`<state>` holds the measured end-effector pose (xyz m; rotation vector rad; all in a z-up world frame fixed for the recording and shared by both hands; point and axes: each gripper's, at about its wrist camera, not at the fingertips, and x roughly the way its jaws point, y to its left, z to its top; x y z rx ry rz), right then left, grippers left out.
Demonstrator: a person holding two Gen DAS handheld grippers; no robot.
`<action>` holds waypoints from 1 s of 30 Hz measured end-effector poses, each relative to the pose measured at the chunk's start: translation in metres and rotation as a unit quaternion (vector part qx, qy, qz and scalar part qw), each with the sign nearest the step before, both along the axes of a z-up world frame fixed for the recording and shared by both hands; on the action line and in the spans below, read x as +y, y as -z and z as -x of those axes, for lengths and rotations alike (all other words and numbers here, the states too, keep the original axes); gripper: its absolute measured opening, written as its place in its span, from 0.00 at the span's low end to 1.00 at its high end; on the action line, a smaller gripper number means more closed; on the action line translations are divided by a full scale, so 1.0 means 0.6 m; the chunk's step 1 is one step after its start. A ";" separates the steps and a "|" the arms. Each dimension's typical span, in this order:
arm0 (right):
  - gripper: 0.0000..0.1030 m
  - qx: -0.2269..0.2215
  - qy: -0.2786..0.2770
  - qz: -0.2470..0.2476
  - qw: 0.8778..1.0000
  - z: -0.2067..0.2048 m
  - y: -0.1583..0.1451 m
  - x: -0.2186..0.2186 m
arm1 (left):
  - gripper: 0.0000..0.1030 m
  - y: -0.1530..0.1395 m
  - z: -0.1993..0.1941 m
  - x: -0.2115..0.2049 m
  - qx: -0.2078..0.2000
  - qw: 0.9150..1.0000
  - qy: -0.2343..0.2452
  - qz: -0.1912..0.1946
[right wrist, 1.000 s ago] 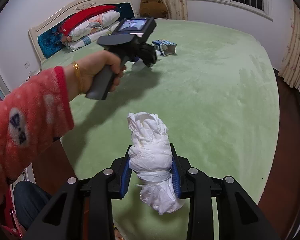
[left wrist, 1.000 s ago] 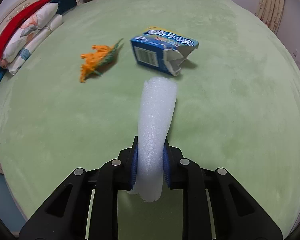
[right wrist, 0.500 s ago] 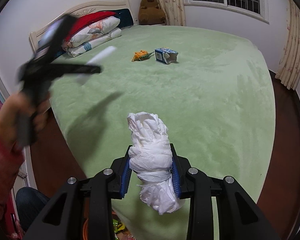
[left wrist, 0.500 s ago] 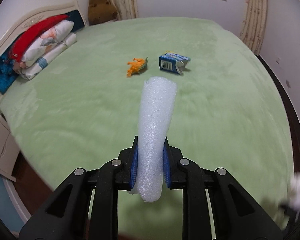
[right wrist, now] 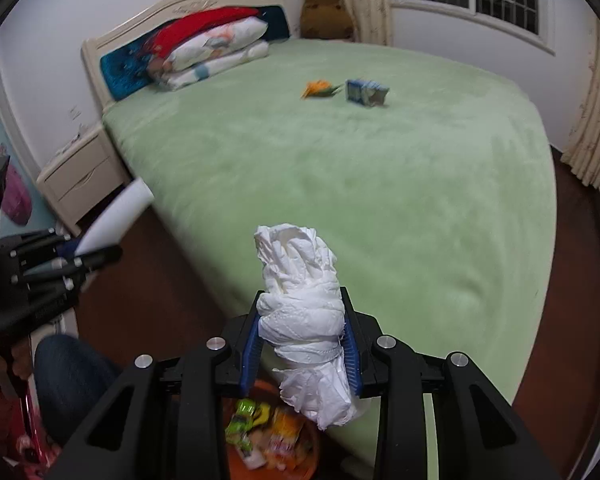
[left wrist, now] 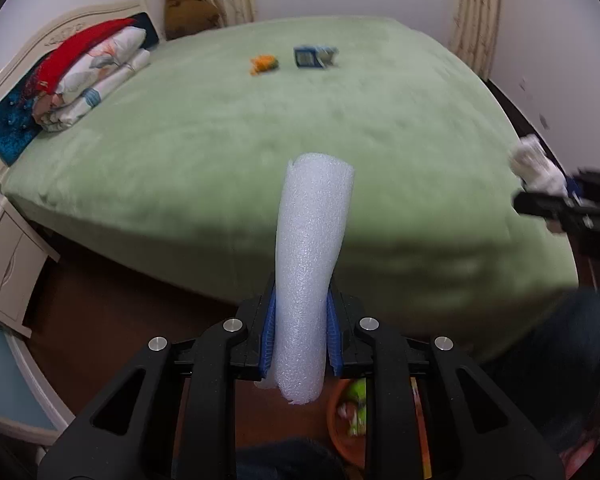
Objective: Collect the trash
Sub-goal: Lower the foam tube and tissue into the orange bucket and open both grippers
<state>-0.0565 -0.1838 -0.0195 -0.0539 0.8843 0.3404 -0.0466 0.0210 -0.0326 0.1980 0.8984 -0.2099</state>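
Note:
My left gripper (left wrist: 302,340) is shut on a rolled white foam sheet (left wrist: 310,264), held off the near edge of the green bed (left wrist: 300,128). My right gripper (right wrist: 302,344) is shut on a crumpled white tissue wad (right wrist: 304,304). An orange bin (right wrist: 272,436) holding wrappers sits on the floor right below the right gripper; it also shows in the left wrist view (left wrist: 348,412). A torn blue box (right wrist: 366,92) and an orange toy dinosaur (right wrist: 320,89) lie far off on the bed. The left gripper shows in the right wrist view (right wrist: 76,256), the right one in the left wrist view (left wrist: 556,192).
Pillows and a red cushion (right wrist: 212,44) lean on the headboard. A white nightstand (right wrist: 80,180) stands beside the bed. Dark wooden floor (right wrist: 148,292) runs along the bed's edge. The person's leg in jeans (right wrist: 68,376) is at lower left. Curtains (right wrist: 596,120) hang at right.
Both grippers have pulled back from the bed toward its near edge with their loads. The box and dinosaur now look farther away, and the orange bin has come into view below.

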 end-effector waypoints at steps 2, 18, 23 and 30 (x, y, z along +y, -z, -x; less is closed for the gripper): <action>0.33 0.016 -0.009 0.003 1.000 0.025 0.020 0.011 | 0.20 0.022 0.031 -0.007 0.013 1.000 0.006 -0.003; 0.33 0.181 -0.051 0.039 0.981 0.134 0.228 0.064 | 0.21 0.240 0.115 -0.057 0.186 0.982 0.032 -0.004; 0.33 0.237 -0.045 0.054 0.969 0.124 0.293 0.066 | 0.22 0.316 0.103 -0.060 0.254 0.967 0.017 -0.021; 0.33 0.276 -0.032 0.084 0.957 0.111 0.356 0.069 | 0.23 0.411 0.093 -0.071 0.325 0.945 0.006 -0.042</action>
